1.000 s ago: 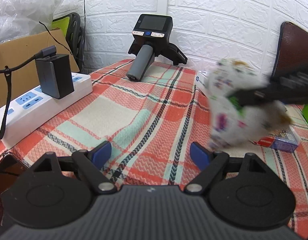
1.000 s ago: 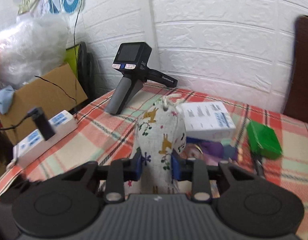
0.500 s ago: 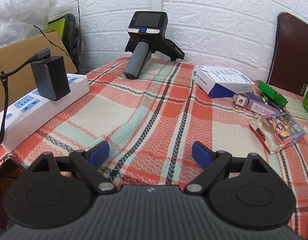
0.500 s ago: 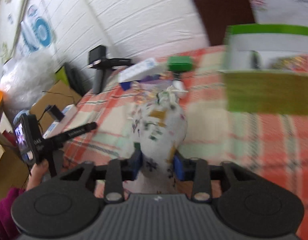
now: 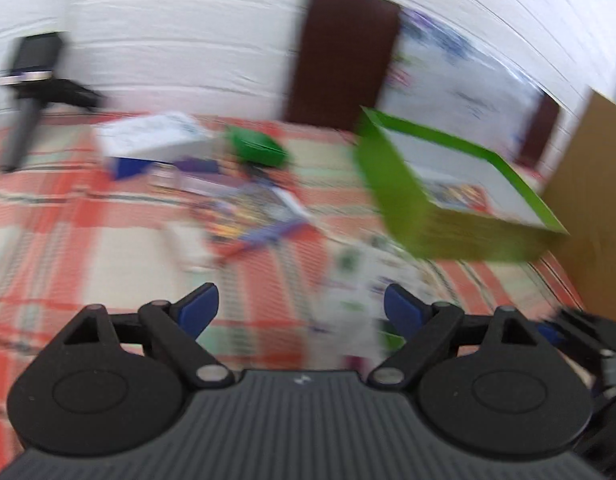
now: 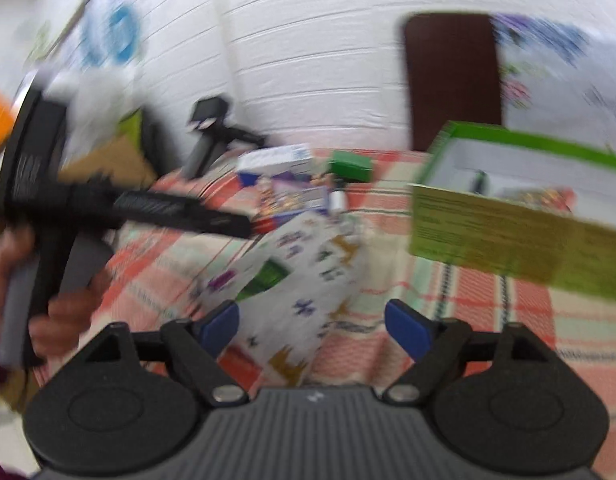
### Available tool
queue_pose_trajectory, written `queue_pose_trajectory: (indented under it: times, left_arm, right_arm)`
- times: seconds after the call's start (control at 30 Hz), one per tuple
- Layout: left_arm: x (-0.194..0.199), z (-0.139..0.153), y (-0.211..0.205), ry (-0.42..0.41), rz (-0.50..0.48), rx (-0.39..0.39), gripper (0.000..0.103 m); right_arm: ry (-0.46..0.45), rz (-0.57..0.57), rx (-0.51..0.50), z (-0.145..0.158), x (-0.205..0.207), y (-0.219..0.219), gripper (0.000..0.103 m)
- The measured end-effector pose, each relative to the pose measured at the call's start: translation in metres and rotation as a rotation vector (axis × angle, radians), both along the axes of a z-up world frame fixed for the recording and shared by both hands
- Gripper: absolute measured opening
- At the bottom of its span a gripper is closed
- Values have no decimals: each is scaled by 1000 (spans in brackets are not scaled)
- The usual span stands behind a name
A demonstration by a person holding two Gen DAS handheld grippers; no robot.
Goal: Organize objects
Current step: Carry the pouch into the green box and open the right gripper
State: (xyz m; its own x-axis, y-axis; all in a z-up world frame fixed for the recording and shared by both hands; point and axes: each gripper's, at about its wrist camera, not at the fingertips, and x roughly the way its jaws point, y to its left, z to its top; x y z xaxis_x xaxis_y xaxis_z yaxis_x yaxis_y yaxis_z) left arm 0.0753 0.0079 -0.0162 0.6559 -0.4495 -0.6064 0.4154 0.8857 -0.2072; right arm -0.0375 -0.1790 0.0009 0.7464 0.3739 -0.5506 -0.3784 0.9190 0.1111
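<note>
A white cloth pouch [image 6: 303, 276] with small printed animals lies tilted on the checked tablecloth [image 6: 448, 304], just left of the green open box [image 6: 504, 224]. My right gripper [image 6: 314, 326] has the pouch between its jaws. The jaws are opening and the blue pads [image 6: 406, 330] stand apart from the cloth. In the blurred left wrist view my left gripper [image 5: 301, 310] is open and holds nothing. There the pouch [image 5: 360, 280] shows as a smear by the right pad, under the green box [image 5: 436, 216].
A white carton [image 5: 151, 138], a small green box [image 5: 255, 146] and a colourful card pack [image 5: 251, 216] lie mid-table. A spare black handheld device [image 5: 29, 80] stands far left and a brown chair back [image 5: 342, 52] rises behind. A hand [image 6: 55, 312] grips the left tool's handle.
The right jaws have spread and let go of the pouch, which now rests on the cloth by the green box. The left view has swung right, from the power strip to the green box.
</note>
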Motion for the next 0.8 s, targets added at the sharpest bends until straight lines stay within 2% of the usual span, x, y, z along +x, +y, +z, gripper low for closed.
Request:
queue_pose_trajectory:
  times: [0.13, 0.17, 0.2, 0.23, 0.27, 0.33, 0.37, 0.53, 0.63, 0.7, 0.8]
  left_arm:
    - [8, -22, -17, 130, -67, -2, 89]
    - [10, -29, -17, 165, -75, -21, 85]
    - [6, -29, -18, 143, -70, -25, 79]
    - [3, -27, -20, 135, -99, -33, 58]
    - [2, -22, -20, 132, -95, -40, 50]
    - [-1, -5, -24, 105, -97, -51, 45]
    - [-1, 6, -29, 78, -108, -53, 44]
    - [1, 59, -70, -92, -194, -56, 44]
    - [13, 77, -108, -142, -257, -71, 44]
    - [24, 79, -141, -151, -295, -71, 44]
    - [41, 74, -189, -138, -338, -64, 44]
  right_arm:
    - [-1, 68, -123, -12, 9, 23, 86]
    - [17, 73, -135, -18, 16, 26, 77]
    - [40, 84, -138, -23, 24, 28, 71]
    - [46, 81, -143, -28, 29, 30, 66]
    - [28, 77, -138, -27, 29, 31, 58]
    - [-12, 77, -119, -19, 27, 31, 40]
    - [-39, 78, -106, -13, 24, 28, 37]
    - [-241, -34, -86, 23, 11, -1, 37]
    - [-339, -120, -115, 42, 11, -28, 37]
    - [-362, -181, -132, 48, 16, -51, 37]
    - [-347, -275, -140, 51, 26, -88, 37]
